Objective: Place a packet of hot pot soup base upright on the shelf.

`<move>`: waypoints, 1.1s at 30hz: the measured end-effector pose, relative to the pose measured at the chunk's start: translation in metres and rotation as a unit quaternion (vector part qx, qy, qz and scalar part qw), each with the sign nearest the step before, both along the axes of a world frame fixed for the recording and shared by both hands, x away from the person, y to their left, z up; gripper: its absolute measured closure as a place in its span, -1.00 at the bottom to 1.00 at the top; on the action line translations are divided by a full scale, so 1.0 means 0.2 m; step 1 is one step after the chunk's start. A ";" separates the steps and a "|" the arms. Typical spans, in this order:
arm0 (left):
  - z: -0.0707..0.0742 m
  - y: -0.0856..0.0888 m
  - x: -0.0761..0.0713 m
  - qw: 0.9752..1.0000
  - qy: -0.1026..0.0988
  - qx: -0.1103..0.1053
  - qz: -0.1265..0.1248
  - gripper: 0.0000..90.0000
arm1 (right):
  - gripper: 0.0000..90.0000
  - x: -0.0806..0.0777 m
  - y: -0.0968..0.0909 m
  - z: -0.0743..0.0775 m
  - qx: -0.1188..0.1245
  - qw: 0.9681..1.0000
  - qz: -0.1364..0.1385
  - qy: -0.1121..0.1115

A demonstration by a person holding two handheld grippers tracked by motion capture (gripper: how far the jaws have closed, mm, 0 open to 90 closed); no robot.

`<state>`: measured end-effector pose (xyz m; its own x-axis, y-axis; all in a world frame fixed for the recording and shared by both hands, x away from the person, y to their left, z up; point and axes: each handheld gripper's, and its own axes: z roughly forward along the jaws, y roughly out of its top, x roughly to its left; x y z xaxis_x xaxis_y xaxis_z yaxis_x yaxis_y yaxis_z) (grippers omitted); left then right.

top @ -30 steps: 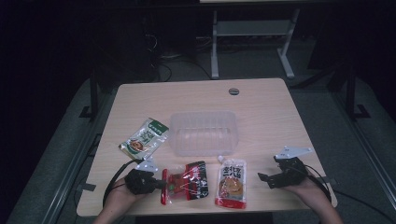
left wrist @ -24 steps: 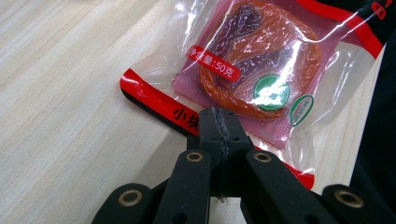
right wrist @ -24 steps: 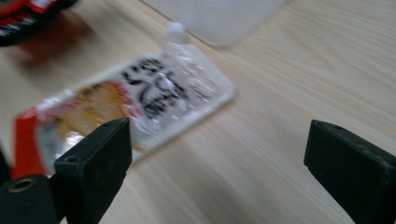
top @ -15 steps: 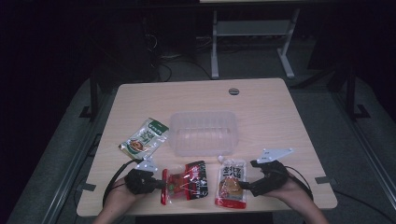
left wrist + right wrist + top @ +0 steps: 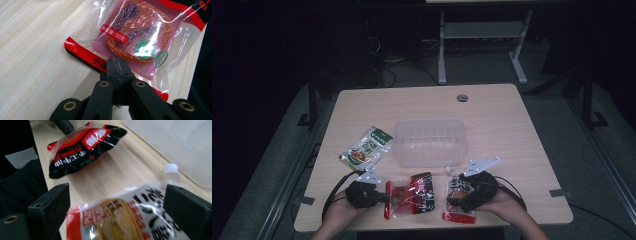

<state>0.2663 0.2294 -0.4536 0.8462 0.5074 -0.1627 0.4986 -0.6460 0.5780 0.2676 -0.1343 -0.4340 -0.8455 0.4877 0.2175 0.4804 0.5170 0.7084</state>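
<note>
1. The red-and-black snack packet point(image 5: 411, 194) lies flat near the tabletop's point(image 5: 492, 115) near edge, a clear window showing a reddish ring inside.
2. The left gripper point(image 5: 116, 65) has its jaws closed on the packet's red edge.
3. The right gripper point(image 5: 120, 210) has its jaws wide open either side of the spouted pouch point(image 5: 458, 197), beside the packet.
4. The clear plastic tub point(image 5: 430, 142) sits just behind; bare tabletop beyond.

Snack packets: three — a green packet point(image 5: 365, 148), a red-and-black packet point(image 5: 412, 194), and a spouted pouch point(image 5: 458, 200) with a white cap
Clear plastic tubs: one point(image 5: 430, 142)
Tables: one point(image 5: 422, 102)
Grippers: two — left gripper point(image 5: 383, 196), right gripper point(image 5: 457, 197)
Hands: two, one on each gripper
</note>
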 end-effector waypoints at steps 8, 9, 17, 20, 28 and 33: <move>0.00 0.00 0.00 1.000 0.003 -0.002 0.002 0.99 | -0.84 0.03 0.16 -0.01 0.008 0.999 0.036 0.013; 0.00 0.00 0.00 1.000 0.003 -0.001 0.001 0.99 | -0.84 0.03 0.18 -0.01 0.011 0.999 0.038 0.018; 0.00 0.01 0.00 1.000 0.004 0.002 -0.003 0.99 | -0.68 0.08 0.27 -0.05 0.024 0.997 0.047 0.050; 0.00 0.01 0.00 1.000 0.005 0.004 -0.004 0.99 | -0.58 0.10 0.30 -0.06 0.031 0.997 0.050 0.056; 0.00 0.01 0.00 1.000 0.007 -0.004 0.003 0.99 | -0.39 0.12 0.33 -0.10 0.035 0.995 0.055 0.080; 0.00 0.01 0.00 1.000 0.010 -0.007 0.006 1.00 | -0.22 0.14 0.31 -0.10 0.048 0.993 0.053 0.096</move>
<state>0.2668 0.2307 -0.4542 0.8363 0.5156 -0.1863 0.5177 -0.6311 0.5777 0.2950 -0.0713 -0.4549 -0.8297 0.3668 0.4208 0.5576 0.5074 0.6570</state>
